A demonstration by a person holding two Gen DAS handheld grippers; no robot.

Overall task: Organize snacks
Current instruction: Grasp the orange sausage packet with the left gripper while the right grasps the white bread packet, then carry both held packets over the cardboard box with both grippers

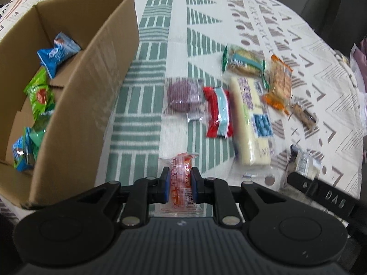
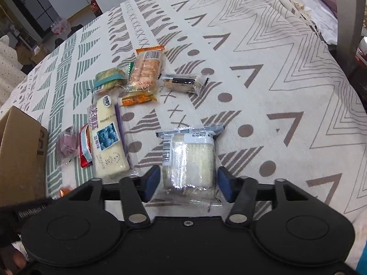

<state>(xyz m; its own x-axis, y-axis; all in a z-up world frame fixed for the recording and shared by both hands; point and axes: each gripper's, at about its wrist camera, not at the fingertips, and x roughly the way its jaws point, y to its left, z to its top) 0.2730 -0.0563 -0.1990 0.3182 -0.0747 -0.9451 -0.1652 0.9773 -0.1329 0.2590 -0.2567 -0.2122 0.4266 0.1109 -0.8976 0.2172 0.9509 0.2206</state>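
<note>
Your left gripper (image 1: 180, 183) clamps a small red-and-clear snack packet (image 1: 181, 178) above the patterned tablecloth (image 1: 156, 105), beside the cardboard box (image 1: 75, 105). Your right gripper (image 2: 188, 183) sits wide open, straddling a pale wafer pack (image 2: 190, 160).

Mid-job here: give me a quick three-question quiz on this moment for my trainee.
1. True or false: the left gripper is shut on the red-orange snack packet.
2. What lies between the right gripper fingers?
A. purple cake
B. pale wafer pack
C. blue candy
3. Where do the green packets lie?

Key: 1 true; 2 B, fingers open, not yet closed; 3 inside the cardboard box.
</note>
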